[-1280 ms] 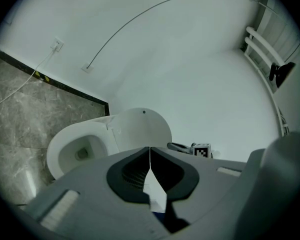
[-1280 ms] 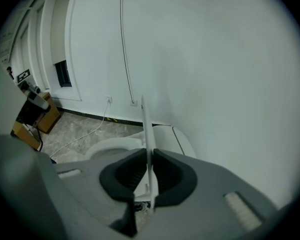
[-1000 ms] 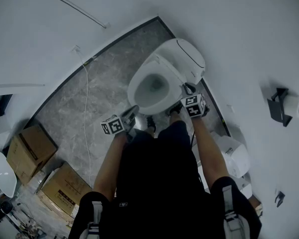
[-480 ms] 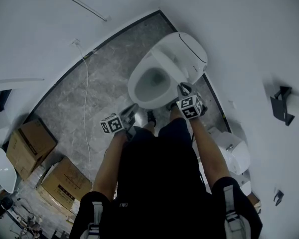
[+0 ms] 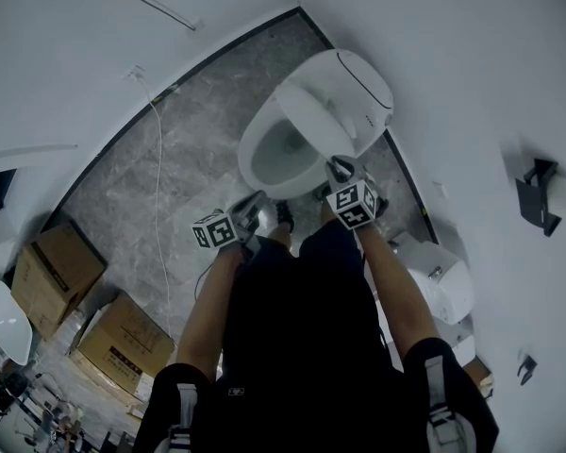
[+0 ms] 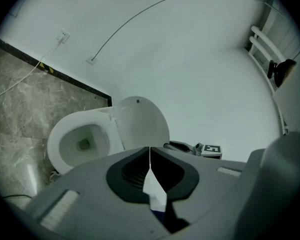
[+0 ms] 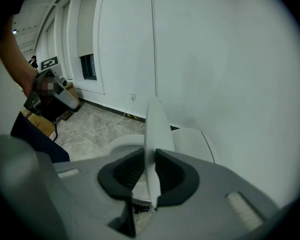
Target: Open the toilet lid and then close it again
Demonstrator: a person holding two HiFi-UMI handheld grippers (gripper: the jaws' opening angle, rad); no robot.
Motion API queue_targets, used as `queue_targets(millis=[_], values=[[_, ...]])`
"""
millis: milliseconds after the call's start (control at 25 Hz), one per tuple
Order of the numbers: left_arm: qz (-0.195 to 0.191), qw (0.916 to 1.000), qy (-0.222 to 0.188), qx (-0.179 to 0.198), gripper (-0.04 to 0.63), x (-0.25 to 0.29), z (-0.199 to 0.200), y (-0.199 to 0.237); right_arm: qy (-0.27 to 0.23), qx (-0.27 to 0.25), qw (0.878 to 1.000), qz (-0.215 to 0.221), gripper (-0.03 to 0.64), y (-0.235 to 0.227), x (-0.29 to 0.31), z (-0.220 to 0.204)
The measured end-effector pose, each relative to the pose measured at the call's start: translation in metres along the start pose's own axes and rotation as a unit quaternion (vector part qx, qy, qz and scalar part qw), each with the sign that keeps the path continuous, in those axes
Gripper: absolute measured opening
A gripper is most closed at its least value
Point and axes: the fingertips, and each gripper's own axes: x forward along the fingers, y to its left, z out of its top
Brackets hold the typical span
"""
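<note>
Since the frame one second back, the toilet lid (image 5: 313, 119) had come forward off the cistern unit (image 5: 363, 81) and leaned out over the rear of the bowl (image 5: 275, 154). The right gripper (image 5: 340, 169) had moved with it, a little toward the bowl. By contrast, the left gripper (image 5: 256, 206) had hardly changed place.

Observed, right gripper: jaws clamped on the lid's free edge. Its own view showed the thin white rim standing edge-on between the two dark pads (image 7: 126, 173), with both pads pressed against it.

Observed, left gripper: jaws closed together with nothing between them. Its own view showed the two halves meeting along a single seam. It was held in front of the bowl on the person's left, clear of the toilet and pointed toward it.

Observed, lid: partway between upright and shut, tilted, with its underside toward the bowl. The front of the bowl lay uncovered.

Surroundings:
- The floor (image 5: 184, 173) was grey and marbled.
- A white cable (image 5: 158, 163) trailed across the floor from the wall.
- Two cardboard boxes (image 5: 58, 272) stood well apart from the toilet on the person's left.
- A paper holder (image 5: 538, 194) was fixed to the wall on the right.
</note>
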Motion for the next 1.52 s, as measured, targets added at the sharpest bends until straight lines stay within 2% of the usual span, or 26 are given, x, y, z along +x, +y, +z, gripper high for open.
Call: queue_targets(millis=[520, 920, 1120, 1160, 1240, 1520], values=[[-0.027, 0.9996, 0.011, 0.008, 0.015, 0.036, 0.002, -0.011, -0.003, -0.011, 0.999, 0.045, 0.078, 0.027, 0.008, -0.003], [-0.021, 0.9995, 0.017, 0.018, 0.017, 0.045, 0.001, -0.013, 0.011, -0.037, 0.995, 0.091, 0.083, 0.049, 0.015, -0.007], [-0.017, 0.9994, 0.019, 0.024, 0.018, 0.055, 0.001, -0.01, 0.014, -0.043, 0.994, 0.096, 0.083, 0.055, 0.018, -0.008], [-0.016, 0.9993, 0.023, 0.024, 0.028, 0.057, -0.001, -0.009, 0.015, -0.045, 0.994, 0.097, 0.083, 0.056, 0.019, -0.008], [-0.012, 0.9991, 0.033, 0.023, 0.108, 0.061, -0.006, -0.005, 0.017, -0.048, 0.994, 0.101, 0.083, 0.059, 0.019, -0.01], [-0.009, 0.9989, 0.041, 0.018, 0.121, 0.073, -0.01, -0.003, 0.023, -0.053, 0.991, 0.118, 0.083, 0.067, 0.021, -0.011]])
